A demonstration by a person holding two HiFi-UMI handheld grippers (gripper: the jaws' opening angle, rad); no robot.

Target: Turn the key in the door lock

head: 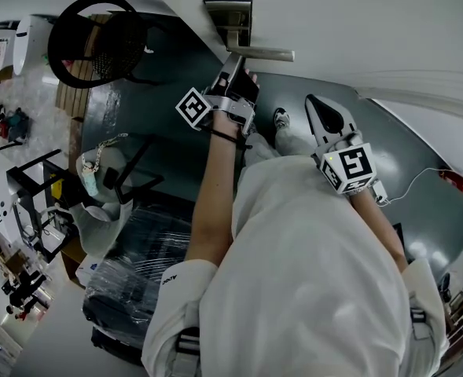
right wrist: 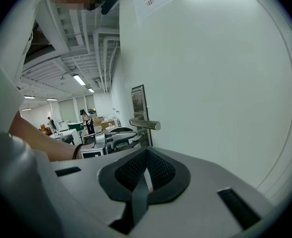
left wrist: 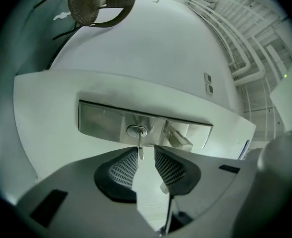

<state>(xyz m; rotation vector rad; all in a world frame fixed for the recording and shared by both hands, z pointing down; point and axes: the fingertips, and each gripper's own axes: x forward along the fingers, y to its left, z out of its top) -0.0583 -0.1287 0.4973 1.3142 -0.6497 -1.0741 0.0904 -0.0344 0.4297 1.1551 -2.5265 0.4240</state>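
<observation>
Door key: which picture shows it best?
Left gripper view: the key sticks from the lock, close between open tongs. In the head view the left gripper hides it; the right gripper view doesn't show it.

Right gripper, lower centre: jaws pressed together. White door, filling the right side. Lever handle on metal lock plate, centre. Forearm with wristband, left edge.

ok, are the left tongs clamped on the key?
No, in the left gripper view the pads of the left tongs stand apart, with the key in the lock between them, unclamped.
</observation>
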